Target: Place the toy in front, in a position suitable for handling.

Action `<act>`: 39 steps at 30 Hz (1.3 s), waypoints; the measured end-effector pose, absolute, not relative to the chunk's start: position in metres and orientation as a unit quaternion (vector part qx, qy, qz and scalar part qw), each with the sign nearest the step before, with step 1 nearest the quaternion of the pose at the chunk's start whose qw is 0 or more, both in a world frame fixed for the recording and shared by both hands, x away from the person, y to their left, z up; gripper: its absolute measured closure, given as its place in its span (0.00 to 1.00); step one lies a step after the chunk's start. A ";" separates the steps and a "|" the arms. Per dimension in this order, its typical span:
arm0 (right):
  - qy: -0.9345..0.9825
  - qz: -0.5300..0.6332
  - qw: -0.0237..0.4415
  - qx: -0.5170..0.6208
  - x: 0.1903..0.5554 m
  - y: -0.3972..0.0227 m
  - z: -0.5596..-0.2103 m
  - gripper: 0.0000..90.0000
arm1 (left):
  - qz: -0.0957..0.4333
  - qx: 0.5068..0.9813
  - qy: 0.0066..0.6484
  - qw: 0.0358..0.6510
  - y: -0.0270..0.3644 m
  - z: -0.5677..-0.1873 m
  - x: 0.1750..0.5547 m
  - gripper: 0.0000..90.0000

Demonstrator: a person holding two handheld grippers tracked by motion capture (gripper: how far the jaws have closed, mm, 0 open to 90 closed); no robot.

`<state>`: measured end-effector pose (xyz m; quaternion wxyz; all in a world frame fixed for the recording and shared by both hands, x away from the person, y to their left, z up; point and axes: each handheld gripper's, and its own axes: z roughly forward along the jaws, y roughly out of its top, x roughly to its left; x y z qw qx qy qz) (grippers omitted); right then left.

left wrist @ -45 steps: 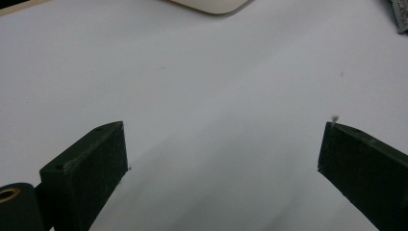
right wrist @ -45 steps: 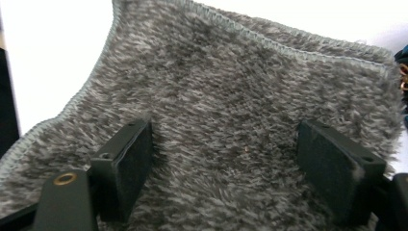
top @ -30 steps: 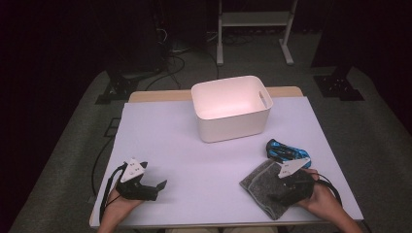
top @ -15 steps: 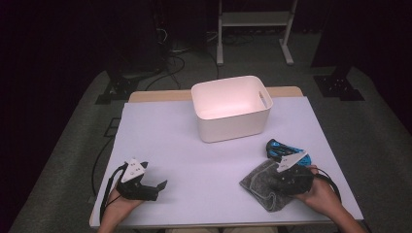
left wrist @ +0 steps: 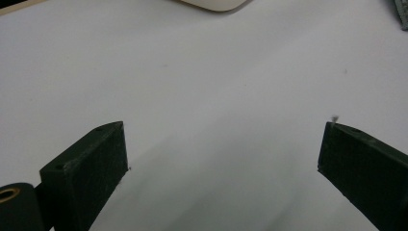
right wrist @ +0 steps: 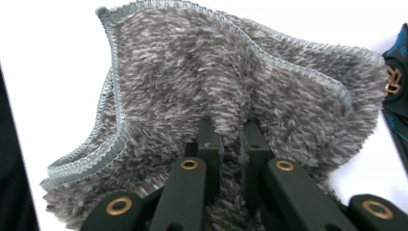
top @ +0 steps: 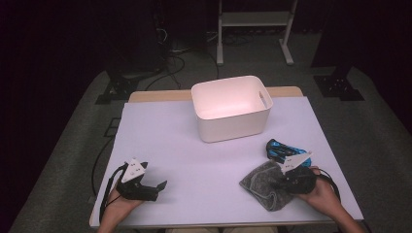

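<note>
A fluffy grey cloth (top: 265, 187) lies bunched on the white table (top: 204, 155) at the front right. My right gripper (top: 282, 182) has just been closing, and its jaws now pinch a fold of the grey cloth (right wrist: 231, 96) between them. Just beyond the cloth lies a blue packet (top: 282, 150), whose edge (right wrist: 397, 82) also appears in the right gripper view. At the front left my left gripper (top: 163, 186) rests on the table, its jaws wide apart with nothing between them; one black finger (left wrist: 91, 168) stands over bare tabletop.
A white plastic bin (top: 231, 108) with handle cut-outs stands at the back middle of the table. A metal stand (top: 255, 22) and cables lie on the dark floor beyond. The bin's lower edge (left wrist: 211, 5) shows at the top of the left gripper view.
My right gripper's jaws have closed onto the grey cloth, which has bunched up a little. The left gripper has stayed where it was.
</note>
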<state>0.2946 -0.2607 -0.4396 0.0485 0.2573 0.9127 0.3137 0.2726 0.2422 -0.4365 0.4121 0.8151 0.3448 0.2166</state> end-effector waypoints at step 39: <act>0.911 0.399 -0.023 0.102 0.323 -0.119 -0.380 0.91 | 0.210 0.818 0.337 0.417 0.259 -0.426 0.271 0.03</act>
